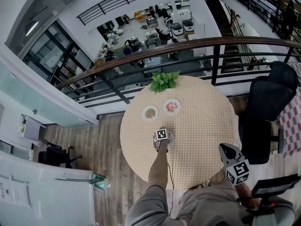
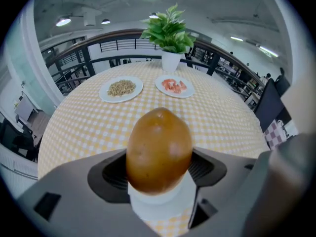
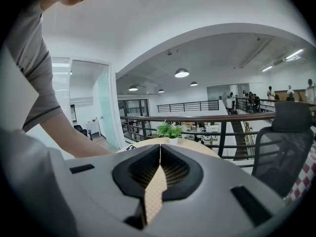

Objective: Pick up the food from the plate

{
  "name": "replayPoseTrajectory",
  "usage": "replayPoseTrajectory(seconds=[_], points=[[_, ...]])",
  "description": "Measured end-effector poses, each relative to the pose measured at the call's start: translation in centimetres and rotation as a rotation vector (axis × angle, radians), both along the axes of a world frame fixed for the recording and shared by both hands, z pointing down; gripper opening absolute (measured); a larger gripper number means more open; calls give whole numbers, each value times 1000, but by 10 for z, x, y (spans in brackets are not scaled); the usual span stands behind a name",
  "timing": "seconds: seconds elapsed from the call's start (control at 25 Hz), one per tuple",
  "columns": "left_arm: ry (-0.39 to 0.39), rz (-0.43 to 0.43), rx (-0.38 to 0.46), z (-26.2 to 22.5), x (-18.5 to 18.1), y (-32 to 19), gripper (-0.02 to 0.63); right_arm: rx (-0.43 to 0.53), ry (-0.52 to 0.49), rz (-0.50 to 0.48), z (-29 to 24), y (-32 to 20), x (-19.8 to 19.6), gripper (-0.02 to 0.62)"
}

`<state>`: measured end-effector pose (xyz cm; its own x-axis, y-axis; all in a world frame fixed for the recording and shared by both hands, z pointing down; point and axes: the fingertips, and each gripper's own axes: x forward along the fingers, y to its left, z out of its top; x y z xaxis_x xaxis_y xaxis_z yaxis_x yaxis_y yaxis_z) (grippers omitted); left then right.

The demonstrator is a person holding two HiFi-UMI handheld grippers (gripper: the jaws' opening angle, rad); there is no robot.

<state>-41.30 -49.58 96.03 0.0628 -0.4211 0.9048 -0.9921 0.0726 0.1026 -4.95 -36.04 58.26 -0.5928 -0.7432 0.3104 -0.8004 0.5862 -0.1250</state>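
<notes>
A brown, egg-shaped piece of food point(image 2: 159, 149) stands upright between the two pads of my left gripper point(image 2: 158, 171), which is shut on its sides. A small white plate point(image 2: 163, 207) lies right under it; I cannot tell whether the food still touches it. In the head view the left gripper point(image 1: 161, 136) is over that plate point(image 1: 171, 138), near the middle of the round checked table point(image 1: 202, 126). My right gripper point(image 1: 226, 149) hangs off the table's near right edge. Its pads point(image 3: 159, 169) are pressed together with nothing between them.
Farther back on the table are a plate of grains point(image 1: 150, 112), a plate of pink pieces point(image 1: 171, 106) and a potted plant point(image 1: 164, 81). A railing point(image 1: 141, 60) runs behind the table. A black office chair point(image 1: 270, 98) stands to the right.
</notes>
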Motion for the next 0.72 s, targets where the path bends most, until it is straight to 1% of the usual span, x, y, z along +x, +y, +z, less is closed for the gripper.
replayPoseTrajectory(seconds=[0.12,0.16,0.24,0.32,0.56,0.72], points=[[30,-12,107,-24,7,-11,351,10,-6,-15,-2,0,-4,15],[48,-18,120,-30,10,-10,351,14,-10,-20,-2,0,-6,15],[32,-30,132,-40,5,-4,351,22,-17,-31,-4,-1,-11,15],[22,-22,182,-60,7,-5,351,33,-22,-39,-8,-3,-13,15],[44,15,389,-138,19,-9,352,68,-47,-67,-25,-4,-21,15],[17,82,550,-209,32,-2,351,91,-59,-97,-34,-2,-29,15]])
